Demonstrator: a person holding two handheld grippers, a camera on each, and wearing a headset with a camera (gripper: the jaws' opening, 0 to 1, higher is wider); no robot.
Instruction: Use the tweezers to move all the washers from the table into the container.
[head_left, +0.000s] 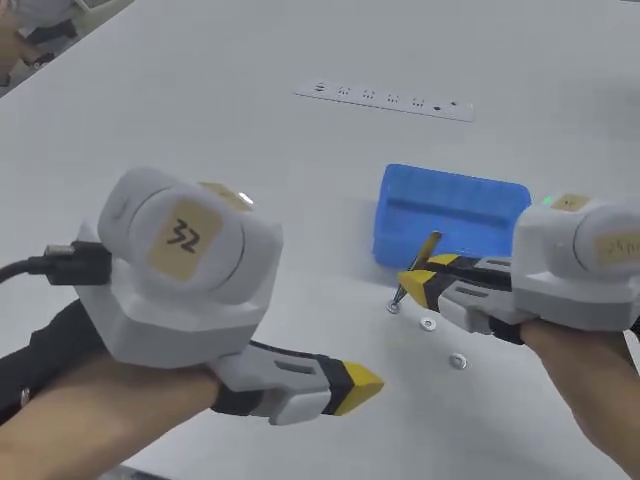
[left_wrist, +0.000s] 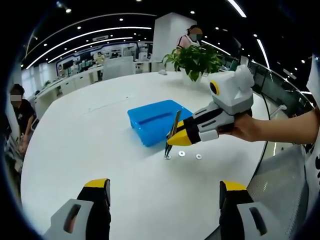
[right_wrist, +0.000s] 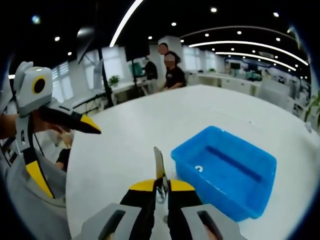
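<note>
Smooth plastic container (head_left: 402, 232); metal washers (head_left: 458, 361), tweezers (head_left: 426, 250); matt table (head_left: 200, 100)

I see a bright blue container (head_left: 455, 215) on my plain white table (head_left: 250, 130), silver washers (head_left: 428, 323) near it, dull metallic tweezers (head_left: 420, 262), and left gripper (head_left: 355, 385) and right gripper (head_left: 415, 283) both white-grey with yellow-and-black jaw tips

Tan square label (head_left: 185, 237) on round rear housing of left gripper (head_left: 350, 388): dark handwritten mark, read as "32", set at slant. Pale label (head_left: 618, 245) on rear housing of right gripper (head_left: 415, 283): faint characters seen, too blurred to be read. Small dark markings noted in row along white power strip (head_left: 385, 100): too small to be read.
</note>
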